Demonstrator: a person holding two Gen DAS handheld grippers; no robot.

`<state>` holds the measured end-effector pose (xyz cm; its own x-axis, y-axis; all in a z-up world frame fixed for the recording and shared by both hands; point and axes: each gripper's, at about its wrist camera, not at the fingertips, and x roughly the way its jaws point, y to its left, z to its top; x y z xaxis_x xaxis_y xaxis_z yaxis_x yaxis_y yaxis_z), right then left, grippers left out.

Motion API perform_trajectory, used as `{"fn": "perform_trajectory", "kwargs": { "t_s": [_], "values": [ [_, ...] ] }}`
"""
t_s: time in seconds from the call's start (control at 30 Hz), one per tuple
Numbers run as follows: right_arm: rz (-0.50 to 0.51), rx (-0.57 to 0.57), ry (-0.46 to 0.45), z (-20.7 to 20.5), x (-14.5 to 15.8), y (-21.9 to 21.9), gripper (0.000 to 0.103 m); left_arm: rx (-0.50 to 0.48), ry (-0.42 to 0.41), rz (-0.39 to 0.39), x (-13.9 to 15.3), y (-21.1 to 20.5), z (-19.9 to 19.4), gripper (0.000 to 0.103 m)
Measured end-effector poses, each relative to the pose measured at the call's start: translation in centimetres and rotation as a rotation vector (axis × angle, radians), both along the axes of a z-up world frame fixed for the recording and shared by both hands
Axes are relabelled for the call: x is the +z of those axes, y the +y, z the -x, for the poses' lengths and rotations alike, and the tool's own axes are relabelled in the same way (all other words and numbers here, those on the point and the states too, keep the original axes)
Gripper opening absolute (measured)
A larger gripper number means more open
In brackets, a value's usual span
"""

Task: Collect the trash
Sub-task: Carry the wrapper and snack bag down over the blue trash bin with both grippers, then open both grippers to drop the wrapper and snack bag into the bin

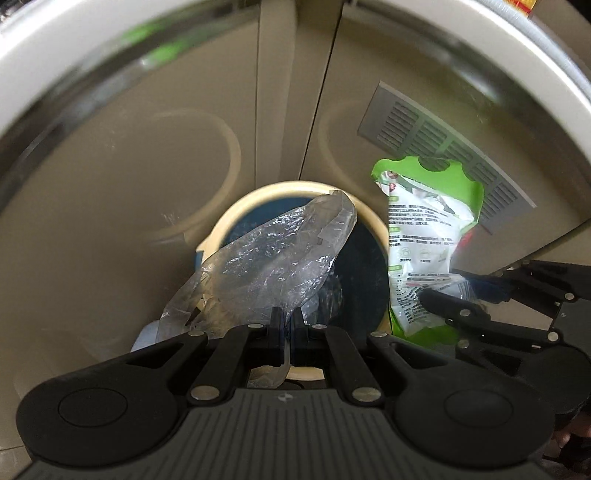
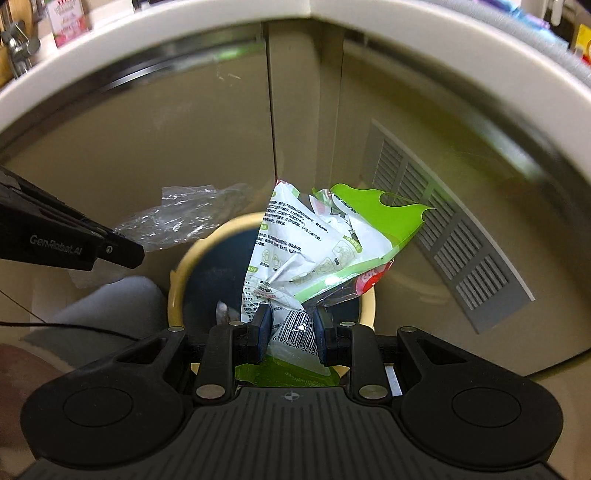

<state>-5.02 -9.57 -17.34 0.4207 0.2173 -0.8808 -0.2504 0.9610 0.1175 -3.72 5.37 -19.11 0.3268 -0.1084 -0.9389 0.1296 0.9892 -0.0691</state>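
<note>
My left gripper [image 1: 287, 319] is shut on a crumpled clear plastic wrapper [image 1: 273, 254] and holds it above the round bin [image 1: 236, 210], which has a cream rim and a dark blue inside. My right gripper [image 2: 291, 325] is shut on a green and white printed package [image 2: 314, 251] and holds it over the same bin [image 2: 181, 269]. In the left wrist view the package [image 1: 424, 236] hangs to the right with the right gripper [image 1: 443, 299] on its lower part. In the right wrist view the left gripper [image 2: 125, 251] comes in from the left with the clear wrapper [image 2: 181, 218].
Beige cabinet doors [image 1: 147, 166] stand behind the bin, with a grey vent grille [image 1: 443, 147] on the right door. A white counter edge [image 2: 184, 33] curves overhead. A grey-clad leg [image 2: 107, 306] is beside the bin on the left.
</note>
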Motion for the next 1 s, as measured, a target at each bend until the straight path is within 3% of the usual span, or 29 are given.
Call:
{"fn": "perform_trajectory", "kwargs": {
  "t_s": [0.33,0.8,0.9,0.93,1.0],
  "values": [
    [0.002,0.027,0.122,-3.4,-4.2,1.5,0.027,-0.005,0.120,-0.034,-5.0,-0.9,-3.2,0.002],
    [0.002,0.059,0.271,-6.9,-8.1,3.0,0.028,-0.018,0.195,-0.113,-9.1,-1.6,-5.3,0.002],
    [0.011,0.054,0.287,-7.1,-8.4,3.0,0.038,-0.020,0.212,-0.102,-9.2,-1.8,-5.4,0.003],
    [0.015,0.047,0.286,-7.2,-8.4,2.8,0.046,-0.016,0.215,-0.101,-9.3,-1.8,-5.5,0.007],
    [0.026,0.034,0.282,-7.3,-8.3,2.6,0.052,-0.008,0.220,-0.103,-9.1,-1.6,-5.6,0.027]
  ]
}}
